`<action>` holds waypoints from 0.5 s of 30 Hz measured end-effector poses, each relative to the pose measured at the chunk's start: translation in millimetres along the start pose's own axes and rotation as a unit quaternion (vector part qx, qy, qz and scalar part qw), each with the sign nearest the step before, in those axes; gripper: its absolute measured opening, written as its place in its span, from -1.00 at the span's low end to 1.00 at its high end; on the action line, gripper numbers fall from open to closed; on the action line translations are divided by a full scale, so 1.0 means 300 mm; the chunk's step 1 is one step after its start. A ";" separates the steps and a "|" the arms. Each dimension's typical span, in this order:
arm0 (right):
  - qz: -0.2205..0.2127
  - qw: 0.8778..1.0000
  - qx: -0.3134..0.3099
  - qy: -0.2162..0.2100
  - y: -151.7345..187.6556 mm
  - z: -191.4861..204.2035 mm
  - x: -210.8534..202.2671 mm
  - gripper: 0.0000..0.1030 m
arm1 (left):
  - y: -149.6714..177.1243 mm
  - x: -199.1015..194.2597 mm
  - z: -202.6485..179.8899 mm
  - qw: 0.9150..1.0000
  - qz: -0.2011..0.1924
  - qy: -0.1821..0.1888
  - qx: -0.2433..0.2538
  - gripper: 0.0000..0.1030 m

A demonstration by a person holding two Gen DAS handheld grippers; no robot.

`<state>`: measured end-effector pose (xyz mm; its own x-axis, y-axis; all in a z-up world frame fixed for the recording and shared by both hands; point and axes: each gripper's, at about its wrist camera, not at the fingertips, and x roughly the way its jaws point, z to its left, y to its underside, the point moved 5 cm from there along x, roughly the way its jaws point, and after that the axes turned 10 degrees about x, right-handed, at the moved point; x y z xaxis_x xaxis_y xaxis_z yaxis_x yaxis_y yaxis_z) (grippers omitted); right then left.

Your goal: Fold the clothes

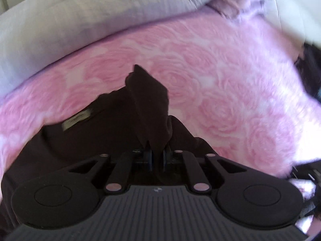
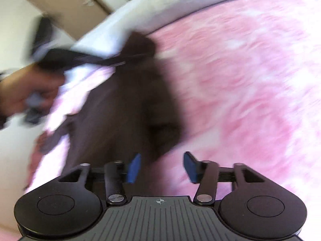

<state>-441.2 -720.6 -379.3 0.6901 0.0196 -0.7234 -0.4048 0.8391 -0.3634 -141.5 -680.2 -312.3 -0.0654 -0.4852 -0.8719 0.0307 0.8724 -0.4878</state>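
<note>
My left tongs point(image 1: 158, 156) are clamped on a bunched fold of the dark brown garment point(image 1: 112, 124), which rises in a peak between the pads and spreads below over the pink rose-patterned blanket point(image 1: 220, 84). A pale label point(image 1: 77, 118) shows on the cloth to the left of the pinch. Behind the blanket lies a grey-white pillow point(image 1: 70, 20).

My right tongs point(image 2: 161, 167) stand apart with nothing between the blue pads point(image 2: 134, 168), poised just above the garment's near edge and the blanket. From this side the picture is badly smeared, but the garment seems to stretch away toward my left hand point(image 2: 26, 92), which holds the other tongs at the cloth's far end.
</note>
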 end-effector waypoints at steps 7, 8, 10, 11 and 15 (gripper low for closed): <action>0.033 0.993 -0.115 0.000 -0.030 0.088 0.256 0.16 | 0.086 -0.118 0.099 0.997 -0.048 0.040 -0.036 -0.86; 0.031 0.993 -0.111 0.008 -0.035 0.088 0.262 0.16 | 0.089 -0.130 0.101 0.997 -0.053 0.044 -0.035 -0.86; 0.026 0.994 -0.101 0.025 -0.045 0.089 0.274 -0.11 | 0.098 -0.152 0.101 0.996 -0.062 0.052 -0.034 -0.87; 0.024 0.994 -0.097 0.033 -0.050 0.089 0.280 -0.96 | 0.101 -0.163 0.097 0.996 -0.065 0.054 -0.036 -0.87; -0.016 0.986 -0.140 0.094 -0.109 0.076 0.169 -0.95 | 0.080 -0.134 0.021 0.994 -0.068 0.075 -0.033 -0.77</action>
<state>-379.1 -734.8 -390.8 0.5922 -0.1279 -0.7956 -0.5525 0.6542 -0.5165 -131.9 -640.0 -289.3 -0.2126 -0.5896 -0.7792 -0.0539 0.8033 -0.5931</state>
